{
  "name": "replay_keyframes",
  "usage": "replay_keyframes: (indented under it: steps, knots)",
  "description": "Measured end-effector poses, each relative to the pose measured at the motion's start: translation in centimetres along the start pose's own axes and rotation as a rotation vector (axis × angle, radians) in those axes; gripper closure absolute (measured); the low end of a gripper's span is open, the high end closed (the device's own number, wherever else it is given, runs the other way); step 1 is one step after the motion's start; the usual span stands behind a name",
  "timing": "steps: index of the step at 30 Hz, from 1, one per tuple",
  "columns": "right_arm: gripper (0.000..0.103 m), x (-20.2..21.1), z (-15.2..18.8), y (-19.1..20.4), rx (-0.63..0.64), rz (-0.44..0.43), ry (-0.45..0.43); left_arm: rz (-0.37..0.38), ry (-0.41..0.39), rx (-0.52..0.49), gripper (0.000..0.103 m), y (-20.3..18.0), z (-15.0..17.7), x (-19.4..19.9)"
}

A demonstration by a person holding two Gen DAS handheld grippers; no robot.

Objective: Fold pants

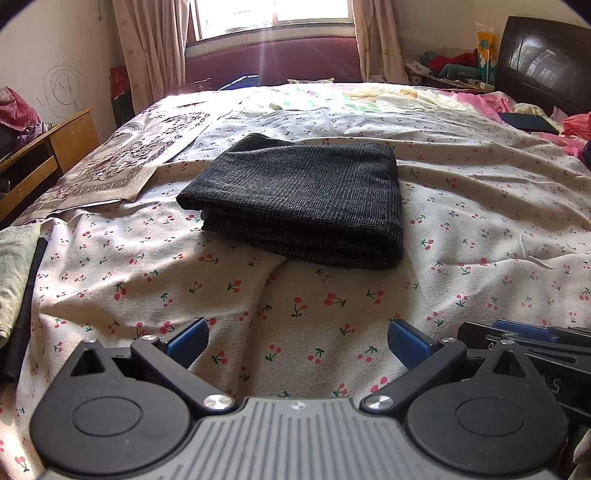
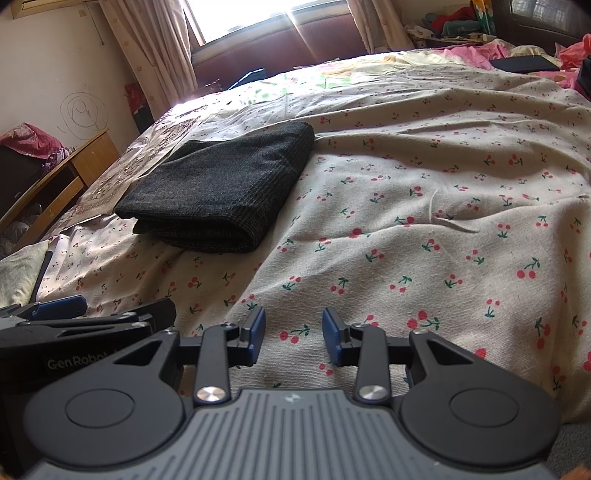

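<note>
Your left gripper [image 1: 297,341] has its jaws spread wide and empty above the cherry-print sheet [image 1: 480,206], with the folded pants [image 1: 295,195] lying mid-bed ahead, their long axis running away toward the window [image 1: 273,14]. From the right wrist, your right gripper [image 2: 293,338] is likewise parted on nothing, and the pants sit ahead to the left; they look soft, thick and limp, so pinch all layers at the rounded fold edge if you lift.

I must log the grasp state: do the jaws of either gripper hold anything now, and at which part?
Nothing is held. Left gripper and right gripper are open over the cherry-print sheet; the dark folded pants lie apart.
</note>
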State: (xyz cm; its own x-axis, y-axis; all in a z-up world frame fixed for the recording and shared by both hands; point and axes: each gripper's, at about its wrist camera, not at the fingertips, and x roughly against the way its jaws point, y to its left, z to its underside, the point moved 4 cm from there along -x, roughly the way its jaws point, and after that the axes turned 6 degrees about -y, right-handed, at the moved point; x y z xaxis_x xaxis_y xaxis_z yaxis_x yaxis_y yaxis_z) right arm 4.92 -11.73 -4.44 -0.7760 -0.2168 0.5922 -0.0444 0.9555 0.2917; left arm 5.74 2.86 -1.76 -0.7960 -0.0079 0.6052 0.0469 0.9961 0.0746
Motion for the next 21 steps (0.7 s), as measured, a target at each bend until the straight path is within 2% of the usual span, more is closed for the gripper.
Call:
replay_keyframes:
  steps: [21]
  knots:
    - [0.067,-0.02,0.00,-0.01,0.000,0.000,0.000,-0.004,-0.007,-0.004,0.000,-0.02,-0.03,0.06]
